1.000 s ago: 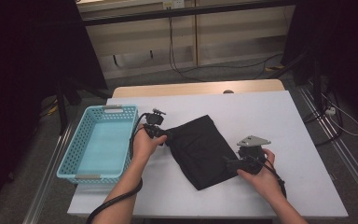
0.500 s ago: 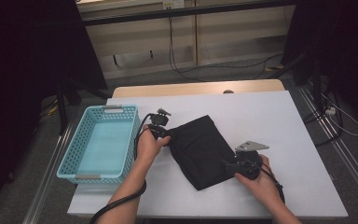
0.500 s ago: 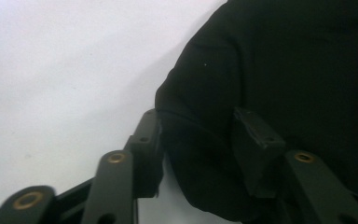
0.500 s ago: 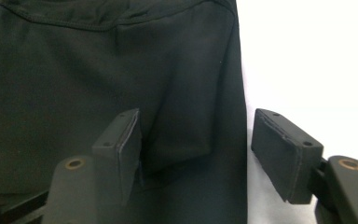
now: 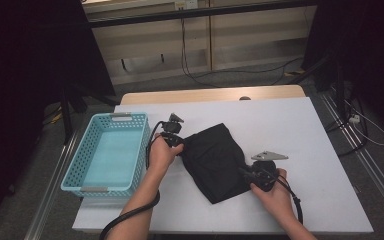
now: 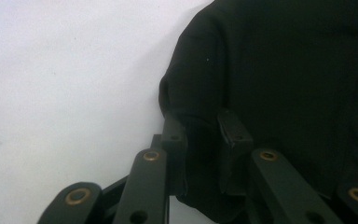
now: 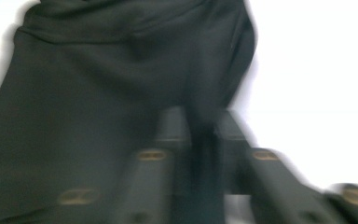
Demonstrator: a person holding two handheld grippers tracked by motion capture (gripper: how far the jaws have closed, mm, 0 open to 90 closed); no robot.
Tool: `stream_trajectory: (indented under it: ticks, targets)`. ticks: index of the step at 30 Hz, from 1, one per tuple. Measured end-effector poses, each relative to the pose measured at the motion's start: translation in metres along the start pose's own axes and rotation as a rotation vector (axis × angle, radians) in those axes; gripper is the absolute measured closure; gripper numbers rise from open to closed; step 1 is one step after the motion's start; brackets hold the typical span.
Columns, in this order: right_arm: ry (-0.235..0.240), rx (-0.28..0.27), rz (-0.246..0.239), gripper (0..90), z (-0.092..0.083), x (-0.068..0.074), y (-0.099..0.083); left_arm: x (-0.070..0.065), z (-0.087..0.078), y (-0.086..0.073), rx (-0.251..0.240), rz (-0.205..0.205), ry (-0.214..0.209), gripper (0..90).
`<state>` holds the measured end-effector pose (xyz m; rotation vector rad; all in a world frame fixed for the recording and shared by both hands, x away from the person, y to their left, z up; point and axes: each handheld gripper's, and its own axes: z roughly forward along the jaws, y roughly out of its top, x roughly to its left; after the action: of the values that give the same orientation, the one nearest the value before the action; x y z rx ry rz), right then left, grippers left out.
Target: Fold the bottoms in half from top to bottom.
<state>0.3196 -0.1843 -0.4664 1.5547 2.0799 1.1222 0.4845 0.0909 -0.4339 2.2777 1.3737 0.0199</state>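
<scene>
A black cloth (image 5: 214, 161) lies crumpled on the white table (image 5: 305, 130), near its middle. My left gripper (image 5: 182, 145) is at the cloth's left edge. In the left gripper view the left gripper (image 6: 203, 128) has just been closing and now pinches a fold of the cloth (image 6: 284, 70) between its pads. My right gripper (image 5: 243, 173) is at the cloth's right lower edge. In the blurred right gripper view the right gripper (image 7: 200, 122) has also just been closing, and a ridge of the cloth (image 7: 98, 70) is squeezed between its pads.
A light blue plastic basket (image 5: 107, 155) stands at the table's left side, with nothing in it. Bare white tabletop lies to the right and behind the cloth. Cables trail from both grippers toward the table's near edge.
Both grippers' jaws have closed onto the edges of the black cloth. The hands have stayed almost in place, and the cloth lies much as before.
</scene>
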Motion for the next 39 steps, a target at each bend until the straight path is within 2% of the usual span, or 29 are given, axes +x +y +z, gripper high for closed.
stream_trajectory:
  ticks: [3, 7, 10, 14, 22, 25, 28, 32, 33, 39]
  targets:
    - [-0.029, 0.001, -0.047, 81.1, 0.000, 0.006, 0.001, 0.000, 0.000, 0.002, 0.018, -0.009, 0.000, 78.9]
    - [0.009, -0.016, -0.031, 81.9, 0.001, 0.003, 0.002, 0.004, -0.001, 0.007, 0.052, -0.051, -0.025, 79.9]
    - [0.025, -0.027, -0.044, 82.3, -0.002, 0.005, 0.004, 0.005, -0.005, 0.015, 0.096, -0.082, -0.026, 80.6]
    - [0.021, -0.050, -0.071, 82.5, -0.007, 0.012, 0.008, 0.002, -0.014, 0.026, 0.110, -0.103, -0.019, 81.0]
    - [0.035, -0.083, -0.096, 82.6, -0.014, 0.022, 0.012, -0.002, -0.030, 0.041, 0.127, -0.115, 0.007, 81.3]
    - [0.026, -0.105, -0.116, 82.6, -0.017, 0.028, 0.013, -0.001, -0.039, 0.047, 0.129, -0.121, 0.022, 81.3]
    - [0.037, -0.119, -0.115, 82.6, -0.017, 0.034, 0.014, 0.001, -0.048, 0.052, 0.124, -0.139, 0.027, 81.3]
    - [0.048, -0.147, -0.118, 82.6, -0.018, 0.041, 0.017, 0.002, -0.058, 0.057, 0.152, -0.156, 0.052, 81.4]
    - [0.053, -0.149, -0.119, 82.6, -0.018, 0.043, 0.018, 0.003, -0.061, 0.059, 0.173, -0.154, 0.061, 81.4]
    - [0.068, -0.163, -0.140, 82.6, -0.020, 0.056, 0.023, 0.004, -0.078, 0.068, 0.196, -0.180, 0.096, 81.4]
